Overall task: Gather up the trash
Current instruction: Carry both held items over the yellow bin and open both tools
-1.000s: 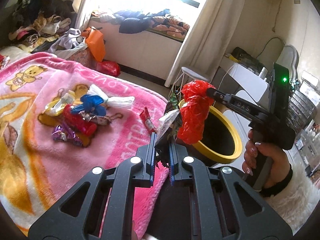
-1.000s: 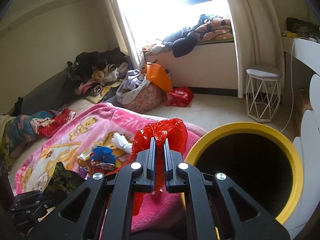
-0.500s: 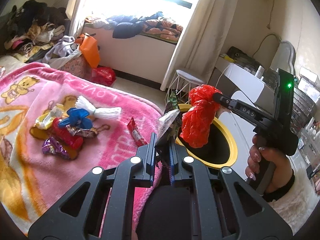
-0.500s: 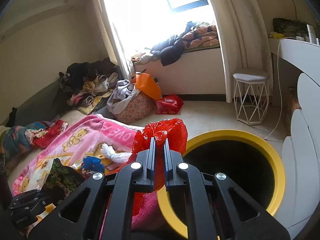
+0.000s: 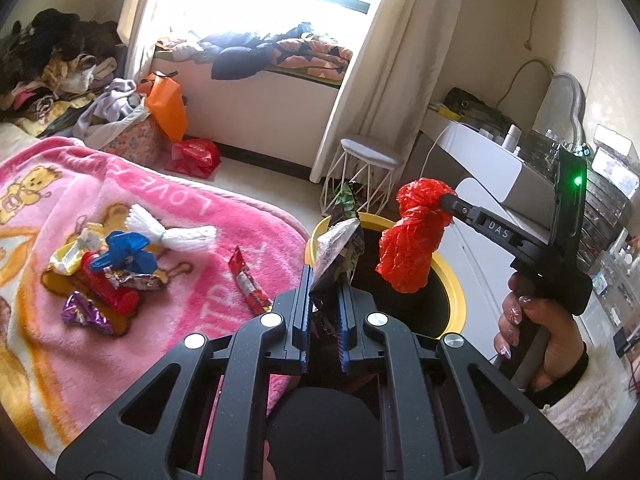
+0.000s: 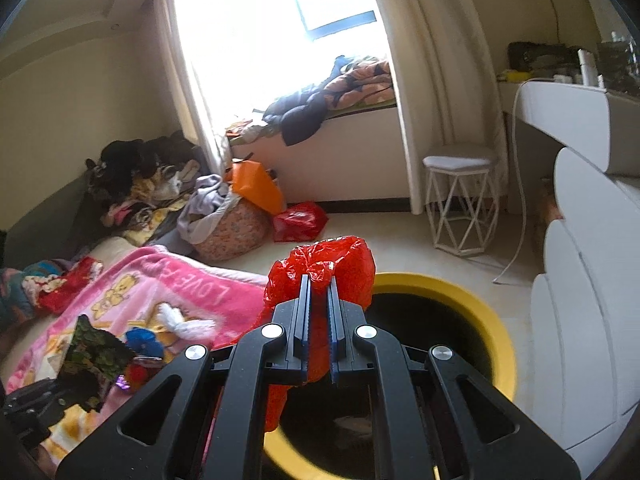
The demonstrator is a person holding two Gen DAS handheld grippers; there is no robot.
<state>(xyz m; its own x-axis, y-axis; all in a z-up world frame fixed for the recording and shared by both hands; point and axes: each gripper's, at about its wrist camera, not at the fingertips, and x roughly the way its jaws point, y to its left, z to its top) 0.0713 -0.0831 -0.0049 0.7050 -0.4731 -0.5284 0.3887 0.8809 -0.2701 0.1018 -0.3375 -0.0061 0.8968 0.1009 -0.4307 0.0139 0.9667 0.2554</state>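
- Both grippers have travelled toward the yellow-rimmed bin (image 6: 486,320) since the earlier frames; its dark opening now sits closer below the right gripper's fingers, and the red bag has come out over the rim.
- Right gripper (image 6: 318,312) is clamped on the red plastic bag (image 6: 344,266), which bunches above the fingertips and hangs down between the fingers over the bin's near-left edge.
- From the left wrist view, the same red plastic bag (image 5: 416,236) dangles from the right gripper (image 5: 446,202) above the bin (image 5: 456,292), with the person's right hand (image 5: 540,332) gripping the handle.
- Left gripper (image 5: 324,280) is closed on a dark green snack wrapper (image 5: 340,240) with a silvery inner side, standing upright between the fingers just beside the bin's rim.
- That snack wrapper (image 6: 96,350) also shows at the lower left of the right wrist view.
- More trash lies on the pink blanket (image 5: 168,200): a white tied bag (image 5: 176,232), a blue wrapper (image 5: 124,254), a red packet (image 5: 106,290), a purple foil wrapper (image 5: 82,312) and a red stick wrapper (image 5: 248,280), the last one apart from the pile and nearer the bin.
- A white wire stool (image 6: 460,200) stands on the floor beyond the bin.
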